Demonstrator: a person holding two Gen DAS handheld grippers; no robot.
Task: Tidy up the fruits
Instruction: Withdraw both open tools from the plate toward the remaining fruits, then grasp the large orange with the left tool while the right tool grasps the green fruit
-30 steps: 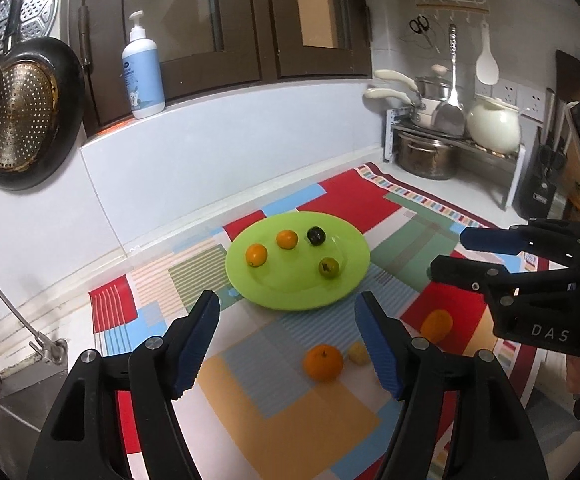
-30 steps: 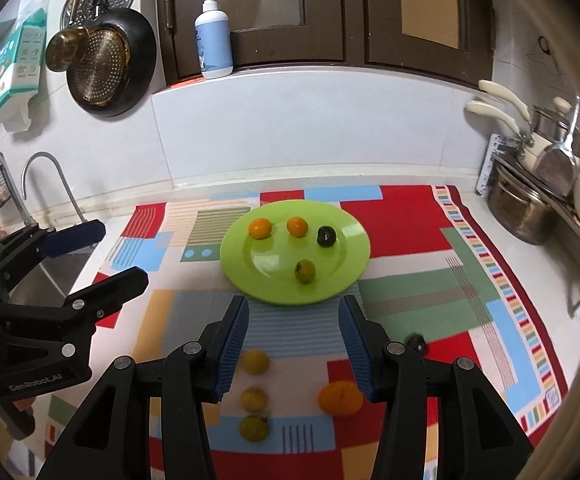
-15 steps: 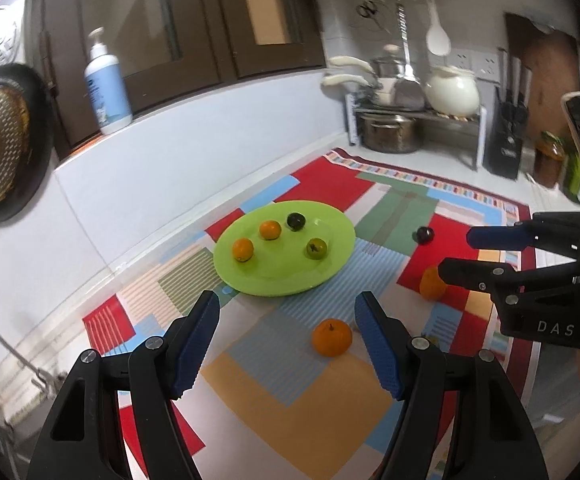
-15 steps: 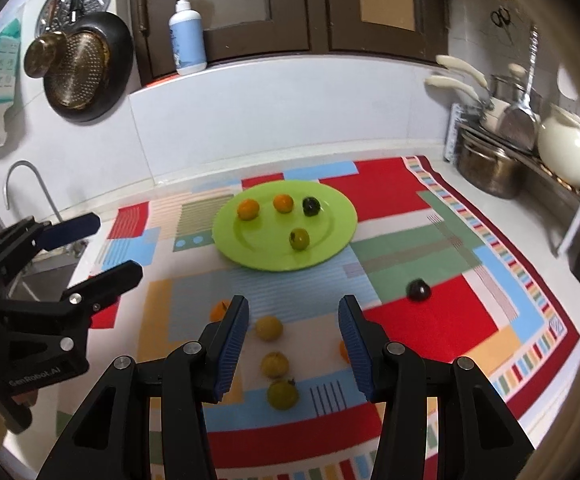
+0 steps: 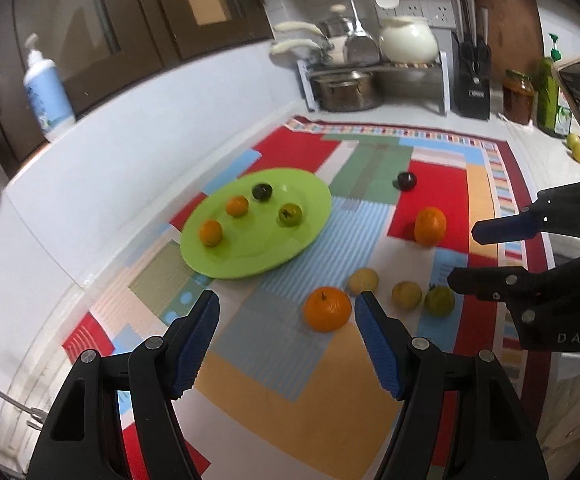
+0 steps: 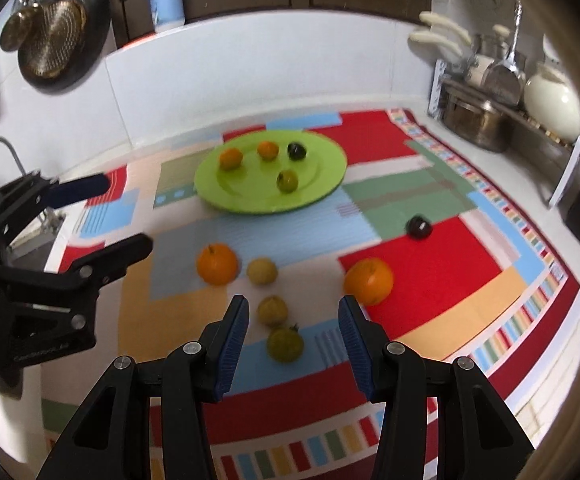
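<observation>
On mat [image 6: 429, 280]: green tomato [image 6: 285, 344] stem up; left tongs [image 5: 288, 338], right tongs [image 6: 293, 342] spread, empty.

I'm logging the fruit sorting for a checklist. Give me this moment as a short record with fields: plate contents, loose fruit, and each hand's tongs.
plate: round lime-green plate, on the patchwork mat
on plate: two small oranges, one dark fruit, one green fruit
loose on mat: two large oranges, two yellow fruits, one green fruit, one dark plum
left tongs: open, empty, near large orange
right tongs: open, empty, over the green fruit
</observation>
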